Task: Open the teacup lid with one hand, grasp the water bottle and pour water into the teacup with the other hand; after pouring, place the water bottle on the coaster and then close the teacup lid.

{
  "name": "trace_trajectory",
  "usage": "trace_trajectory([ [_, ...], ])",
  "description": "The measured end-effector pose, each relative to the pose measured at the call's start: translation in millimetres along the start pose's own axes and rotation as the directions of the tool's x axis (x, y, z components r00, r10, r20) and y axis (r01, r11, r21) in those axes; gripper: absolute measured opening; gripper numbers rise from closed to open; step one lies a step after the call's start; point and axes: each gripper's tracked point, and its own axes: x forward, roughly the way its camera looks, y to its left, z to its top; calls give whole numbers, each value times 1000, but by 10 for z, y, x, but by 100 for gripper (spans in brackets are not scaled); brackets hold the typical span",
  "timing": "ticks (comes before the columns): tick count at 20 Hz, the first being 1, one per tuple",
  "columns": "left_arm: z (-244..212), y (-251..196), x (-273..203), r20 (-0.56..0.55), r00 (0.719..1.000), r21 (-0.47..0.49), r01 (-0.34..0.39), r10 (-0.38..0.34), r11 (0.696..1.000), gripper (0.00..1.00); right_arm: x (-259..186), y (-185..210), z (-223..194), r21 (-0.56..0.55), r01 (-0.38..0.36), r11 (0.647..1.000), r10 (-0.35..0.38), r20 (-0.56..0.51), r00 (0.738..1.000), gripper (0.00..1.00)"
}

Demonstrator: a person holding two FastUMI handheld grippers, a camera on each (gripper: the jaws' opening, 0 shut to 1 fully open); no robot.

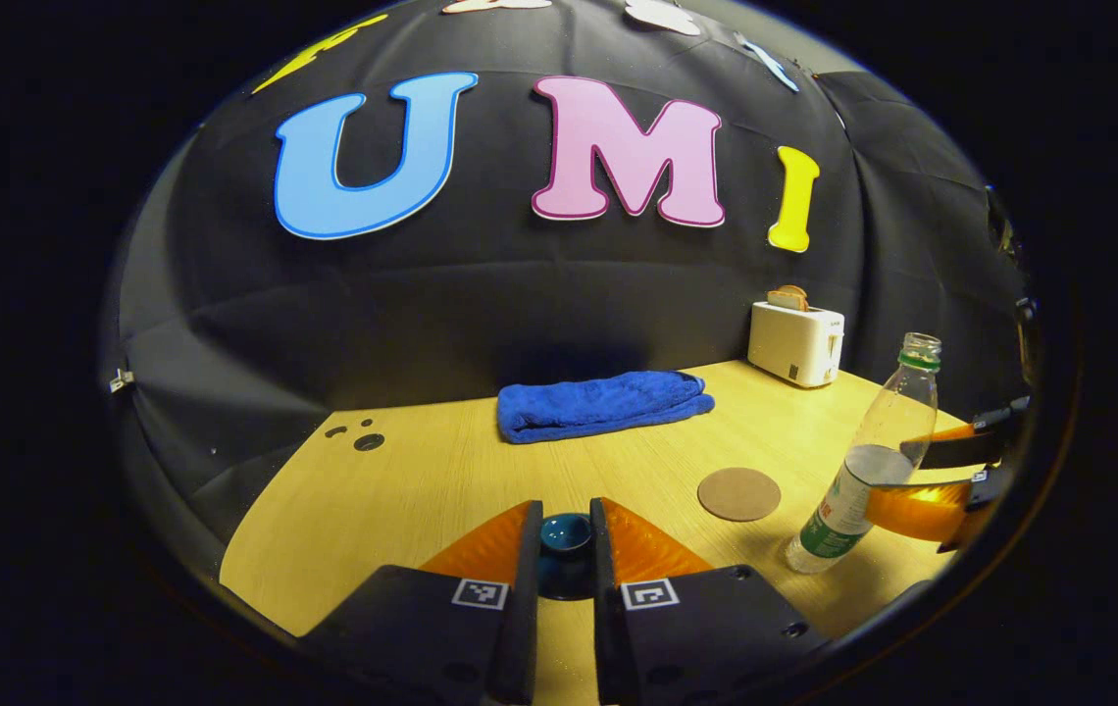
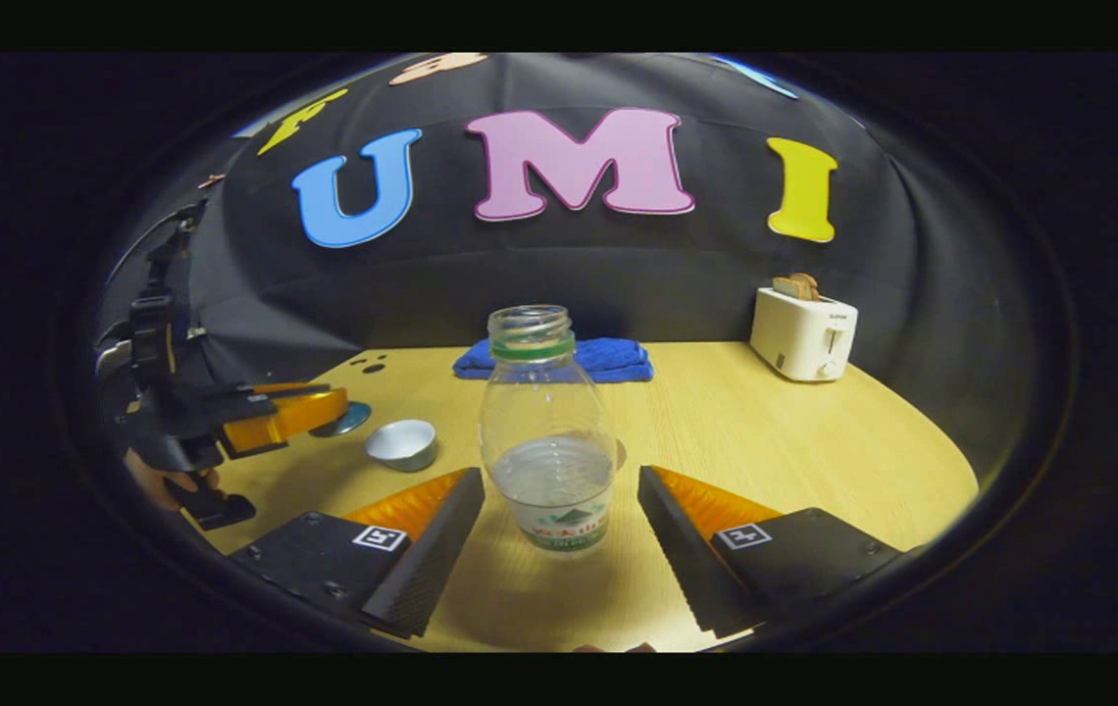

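Observation:
My left gripper (image 1: 566, 518) is shut on the teal teacup lid (image 1: 566, 534), held above the table. The right gripper view shows that gripper (image 2: 329, 412) at the left with the lid (image 2: 345, 420), above and left of the uncovered teacup (image 2: 402, 443), whose inside is white. The clear water bottle (image 2: 547, 441) stands uncapped and part full between the spread fingers of my right gripper (image 2: 559, 485), which is open around it with a gap on the right side. In the left gripper view the bottle (image 1: 873, 461) and the right gripper (image 1: 888, 479) are at the far right. The round brown coaster (image 1: 738, 493) lies just left of the bottle.
A folded blue towel (image 1: 603, 404) lies at the back of the wooden table (image 1: 402, 490). A white toaster (image 1: 797, 341) with bread in it stands at the back right. A hand (image 2: 162, 485) holds the left gripper near the table's left edge.

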Motion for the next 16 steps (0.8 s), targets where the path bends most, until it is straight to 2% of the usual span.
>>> trace_trajectory([
  [2,-41,10,-34,-11,1000,0,-2,2,1000,28,88,42,0,10,-5,1000,4,13,1000,98],
  [3,-50,21,-41,-13,1000,-1,-5,5,1000,24,144,48,-3,10,-2,1000,2,18,1000,98],
  [5,-73,32,-23,-19,1000,-10,-6,6,1000,31,241,44,-21,12,-6,1000,6,18,1000,99],
  [6,-95,42,-20,-23,1000,-17,-6,5,1000,24,276,46,-19,15,-7,1000,6,22,1000,99],
  [7,-110,51,-9,-27,1000,-21,-6,6,1000,24,306,43,-2,16,-9,1000,8,29,1000,99],
  [8,-132,60,4,-31,999,-25,-8,7,1000,28,336,49,6,17,-12,1000,12,35,999,98],
  [9,-140,74,6,-35,999,-29,-10,9,1000,28,366,52,12,16,-17,1000,17,40,999,96],
  [11,-165,103,9,-42,999,-42,-14,13,999,28,396,68,5,6,-25,1000,25,43,999,89],
  [12,-173,112,12,-45,999,-48,-16,14,999,24,407,59,3,-9,-21,1000,21,36,999,82],
  [15,-200,163,-43,-57,998,-48,-26,24,998,28,423,139,-1,-52,-60,997,62,19,998,81],
  [16,-212,184,-66,-60,998,-49,-31,28,998,28,408,155,-11,-68,-71,995,72,13,997,76],
])
